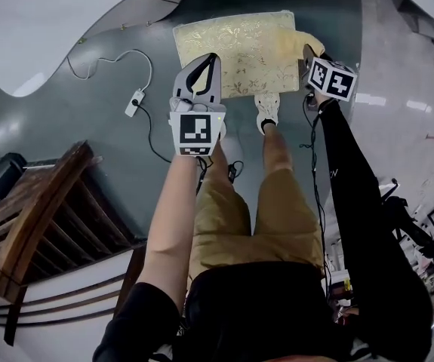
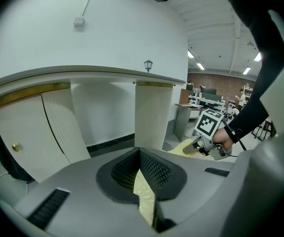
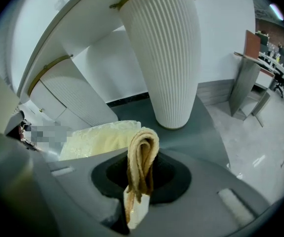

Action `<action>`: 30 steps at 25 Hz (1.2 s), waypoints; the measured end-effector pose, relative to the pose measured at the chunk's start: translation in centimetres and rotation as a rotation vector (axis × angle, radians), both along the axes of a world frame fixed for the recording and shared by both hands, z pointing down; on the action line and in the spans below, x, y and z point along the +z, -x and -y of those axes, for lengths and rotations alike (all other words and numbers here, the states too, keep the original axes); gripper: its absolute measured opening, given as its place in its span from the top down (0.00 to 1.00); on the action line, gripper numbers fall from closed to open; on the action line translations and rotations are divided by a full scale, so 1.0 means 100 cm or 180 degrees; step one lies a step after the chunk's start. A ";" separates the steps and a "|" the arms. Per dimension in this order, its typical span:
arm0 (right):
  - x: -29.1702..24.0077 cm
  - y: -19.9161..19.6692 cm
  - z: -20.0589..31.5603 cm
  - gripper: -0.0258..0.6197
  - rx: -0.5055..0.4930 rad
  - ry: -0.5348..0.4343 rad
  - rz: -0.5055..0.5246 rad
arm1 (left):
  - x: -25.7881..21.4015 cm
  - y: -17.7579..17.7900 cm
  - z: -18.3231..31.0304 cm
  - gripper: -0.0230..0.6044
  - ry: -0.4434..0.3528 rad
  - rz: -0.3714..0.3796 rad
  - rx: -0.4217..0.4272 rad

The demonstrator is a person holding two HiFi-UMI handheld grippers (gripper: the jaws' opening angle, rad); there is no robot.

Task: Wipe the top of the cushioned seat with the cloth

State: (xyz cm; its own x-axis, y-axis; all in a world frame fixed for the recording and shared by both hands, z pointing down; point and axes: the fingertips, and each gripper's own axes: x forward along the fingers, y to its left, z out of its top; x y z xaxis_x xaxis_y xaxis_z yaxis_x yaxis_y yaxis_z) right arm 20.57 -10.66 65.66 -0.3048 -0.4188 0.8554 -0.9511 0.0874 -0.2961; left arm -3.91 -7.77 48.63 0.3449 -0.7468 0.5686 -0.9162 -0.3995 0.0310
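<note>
The cushioned seat (image 1: 235,51), pale gold with a leaf pattern, lies low on the grey floor ahead of me. My left gripper (image 1: 213,59) hovers over its near left part, jaws together with nothing between them; in the left gripper view only a strip of the seat (image 2: 144,191) shows through the slit. At the seat's right edge, my right gripper (image 1: 308,53) is shut on a folded tan cloth (image 3: 142,154), which loops up out of the jaws. The seat (image 3: 100,137) lies just left of the cloth in the right gripper view.
A white ribbed pedestal (image 3: 166,58) stands on the floor just beyond the seat, under a curved white top. A power strip with its cable (image 1: 135,100) lies at the left. A dark wooden chair (image 1: 35,225) is near left. My shoe (image 1: 267,110) touches the seat's near edge.
</note>
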 end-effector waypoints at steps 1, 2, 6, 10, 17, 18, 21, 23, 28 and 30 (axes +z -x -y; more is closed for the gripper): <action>0.001 -0.009 0.001 0.87 0.0013 0.0015 -0.0076 | 0.000 -0.005 0.002 0.96 0.0005 -0.0012 -0.0001; 0.001 -0.018 0.001 0.87 0.0037 0.0030 -0.0182 | -0.001 -0.010 0.003 0.96 0.0008 -0.0023 0.0001; -0.003 -0.043 0.004 0.87 0.0154 -0.0001 -0.0476 | -0.003 -0.020 0.007 0.96 0.0000 -0.0051 0.0004; -0.013 -0.029 0.001 0.87 0.0115 -0.0137 -0.0319 | -0.001 -0.011 0.008 0.96 -0.0022 -0.0035 -0.0021; -0.057 0.045 -0.018 0.87 -0.0298 -0.0447 -0.0065 | -0.003 0.032 -0.002 0.96 -0.0049 -0.0031 -0.0134; -0.062 0.064 -0.023 0.87 -0.0378 -0.0468 0.0008 | -0.003 0.041 -0.006 0.96 -0.0049 -0.0025 -0.0158; -0.073 0.130 -0.041 0.87 -0.0656 -0.0484 0.0251 | -0.004 0.069 -0.019 0.96 -0.0036 -0.0023 -0.0232; -0.078 0.176 -0.054 0.87 -0.0862 -0.0472 0.0407 | -0.004 0.087 -0.029 0.96 -0.0027 -0.0023 -0.0261; -0.082 0.285 -0.086 0.87 -0.1188 -0.0333 0.0886 | -0.001 0.133 -0.049 0.96 0.0025 -0.0004 -0.0387; -0.081 0.320 -0.097 0.87 -0.1253 -0.0259 0.1032 | 0.000 0.149 -0.056 0.96 0.0040 -0.0008 -0.0437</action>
State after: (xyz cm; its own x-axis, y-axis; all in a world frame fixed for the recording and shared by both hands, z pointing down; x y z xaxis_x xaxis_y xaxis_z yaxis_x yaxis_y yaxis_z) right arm -11.42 -0.98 57.51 -0.6968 -0.2803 0.6602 -0.7020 0.4553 -0.5476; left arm -18.79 -2.19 48.65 0.2413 -0.7799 0.5775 -0.9622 -0.2698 0.0376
